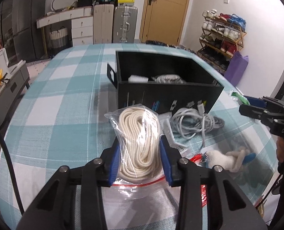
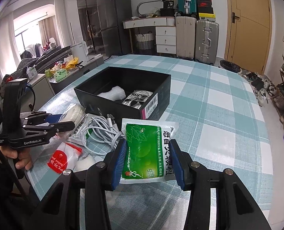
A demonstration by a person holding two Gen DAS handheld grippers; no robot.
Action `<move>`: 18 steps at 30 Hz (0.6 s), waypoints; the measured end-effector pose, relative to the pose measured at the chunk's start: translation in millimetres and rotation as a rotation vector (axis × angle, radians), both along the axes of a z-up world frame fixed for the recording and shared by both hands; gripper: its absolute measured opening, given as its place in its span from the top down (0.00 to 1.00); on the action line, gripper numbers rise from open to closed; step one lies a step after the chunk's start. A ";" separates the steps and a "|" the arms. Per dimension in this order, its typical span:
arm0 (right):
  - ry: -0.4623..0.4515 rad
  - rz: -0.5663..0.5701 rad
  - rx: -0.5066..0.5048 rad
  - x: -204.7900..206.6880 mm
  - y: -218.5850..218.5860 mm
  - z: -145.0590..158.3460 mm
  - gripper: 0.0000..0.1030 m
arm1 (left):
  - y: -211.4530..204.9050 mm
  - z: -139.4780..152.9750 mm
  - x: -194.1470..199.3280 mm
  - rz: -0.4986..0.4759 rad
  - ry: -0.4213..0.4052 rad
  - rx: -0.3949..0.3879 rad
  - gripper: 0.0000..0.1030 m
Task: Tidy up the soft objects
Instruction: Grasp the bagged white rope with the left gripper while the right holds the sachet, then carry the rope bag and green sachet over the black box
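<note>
My left gripper [image 1: 140,161] is shut on a clear zip bag of cream rope [image 1: 140,140], held just above the checked tablecloth. My right gripper [image 2: 147,161] is shut on a green and white medicine packet [image 2: 147,149]. An open black box [image 1: 161,71] stands ahead; it holds a white foam piece [image 2: 113,94] and an Adidas-printed bag [image 2: 138,97]. A coil of white cable [image 1: 193,122] lies in front of the box, also in the right wrist view [image 2: 99,132]. A white plush toy [image 1: 228,159] lies at the right.
A red and white packet [image 2: 63,159] and a flat white sachet [image 1: 167,126] lie near the cable. The table [image 1: 65,95] has a teal checked cloth. Suitcases [image 2: 197,38], drawers and a shoe rack [image 1: 222,36] stand beyond the table.
</note>
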State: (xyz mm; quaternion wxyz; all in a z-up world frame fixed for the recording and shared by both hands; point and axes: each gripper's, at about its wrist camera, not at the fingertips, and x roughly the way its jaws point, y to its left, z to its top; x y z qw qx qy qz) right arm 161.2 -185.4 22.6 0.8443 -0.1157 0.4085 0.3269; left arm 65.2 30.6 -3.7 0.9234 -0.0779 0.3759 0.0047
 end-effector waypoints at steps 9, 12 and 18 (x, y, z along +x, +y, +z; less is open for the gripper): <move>-0.034 -0.018 0.047 -2.8 -0.6 15.9 0.56 | 2.1 34.7 -5.5 0.008 -0.096 0.006 0.64; -0.042 -0.028 0.061 -2.7 -0.1 20.4 0.56 | 1.6 44.1 -2.3 0.005 -0.117 0.010 0.64; -0.059 -0.035 0.077 -3.1 9.7 26.1 0.56 | -2.1 58.4 8.9 -0.012 -0.143 0.033 0.64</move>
